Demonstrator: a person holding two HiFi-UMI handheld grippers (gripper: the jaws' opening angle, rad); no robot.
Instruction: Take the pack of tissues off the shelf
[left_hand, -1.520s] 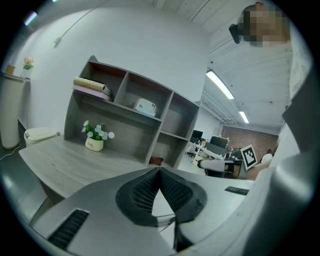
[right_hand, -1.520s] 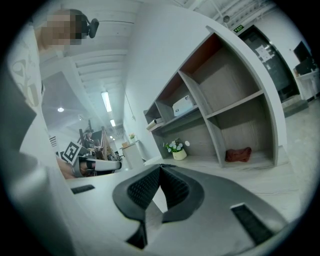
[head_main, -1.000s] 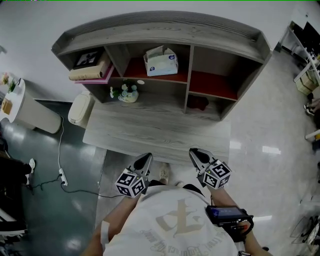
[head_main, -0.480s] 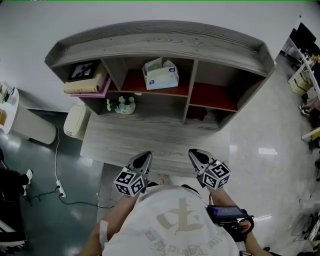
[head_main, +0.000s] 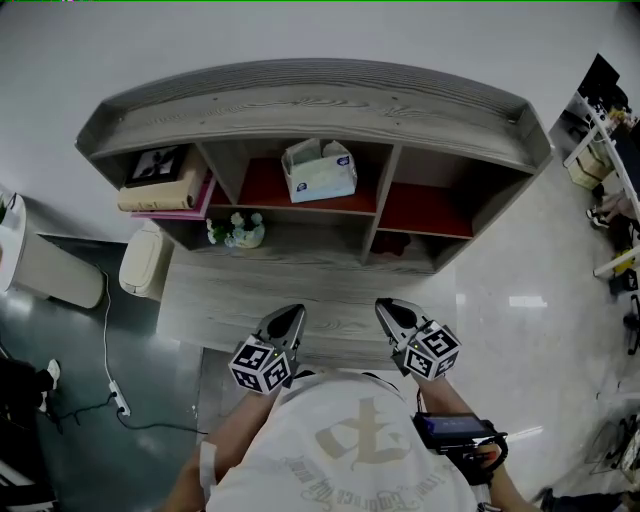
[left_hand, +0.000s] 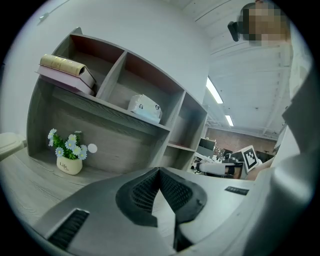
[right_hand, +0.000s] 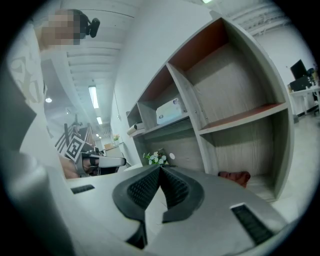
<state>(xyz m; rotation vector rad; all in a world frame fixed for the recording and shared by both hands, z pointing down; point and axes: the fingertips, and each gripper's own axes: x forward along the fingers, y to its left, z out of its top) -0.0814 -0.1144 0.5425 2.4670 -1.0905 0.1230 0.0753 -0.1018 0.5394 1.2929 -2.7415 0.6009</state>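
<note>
Approach step: the left claw (head_main: 292, 312) and right claw (head_main: 388, 305) are closed tight, holding nothing. The pack of tissues (head_main: 319, 169) lies far, in the shelf's (head_main: 300, 100) upper middle compartment; next, a claw must open and reach.

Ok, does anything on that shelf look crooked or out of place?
The pack of tissues sits slightly skewed in the middle upper compartment; a crumpled reddish thing lies in the lower right one. Nothing looks spilled.

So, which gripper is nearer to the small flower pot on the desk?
Left. The left gripper is below and slightly right of the flower pot in the head view; the right gripper is farther to the right. Neither touches it.
</note>
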